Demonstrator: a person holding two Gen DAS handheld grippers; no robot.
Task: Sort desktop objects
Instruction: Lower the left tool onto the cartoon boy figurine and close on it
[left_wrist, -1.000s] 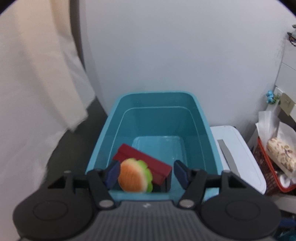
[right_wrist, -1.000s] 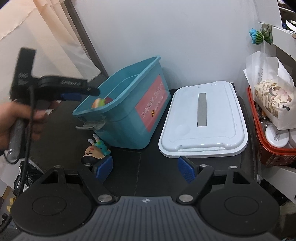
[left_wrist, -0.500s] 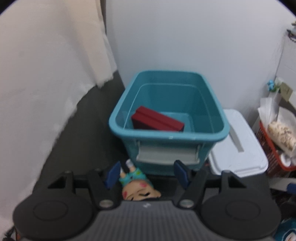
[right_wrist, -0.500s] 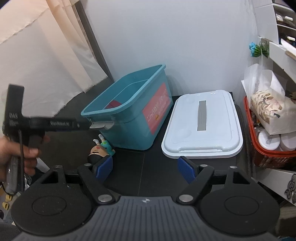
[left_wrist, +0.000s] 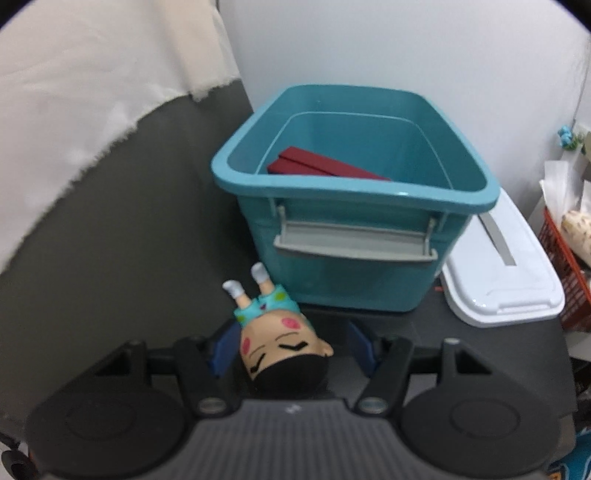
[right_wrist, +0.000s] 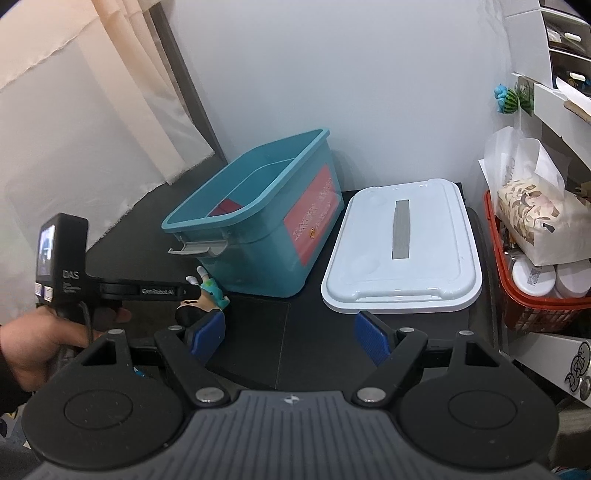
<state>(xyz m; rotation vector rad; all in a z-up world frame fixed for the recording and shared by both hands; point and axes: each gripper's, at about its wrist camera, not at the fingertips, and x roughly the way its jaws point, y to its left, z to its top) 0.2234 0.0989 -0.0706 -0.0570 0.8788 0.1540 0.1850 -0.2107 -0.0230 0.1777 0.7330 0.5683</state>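
Doll figure (left_wrist: 280, 339) lies low-centre between the spread left gripper (left_wrist: 293, 350) fingers, ungrasped; right gripper (right_wrist: 290, 334) released, empty.

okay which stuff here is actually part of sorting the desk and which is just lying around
Part of the job:
- doll figure, between the open left gripper fingers
- teal bin holding a red box
- white lid

Lying about:
- red basket
- curtain

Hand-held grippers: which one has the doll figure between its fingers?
The left hand-held gripper: its open fingers flank the doll figure lying before the teal bin. The right hand-held gripper is open, with nothing between its fingers.
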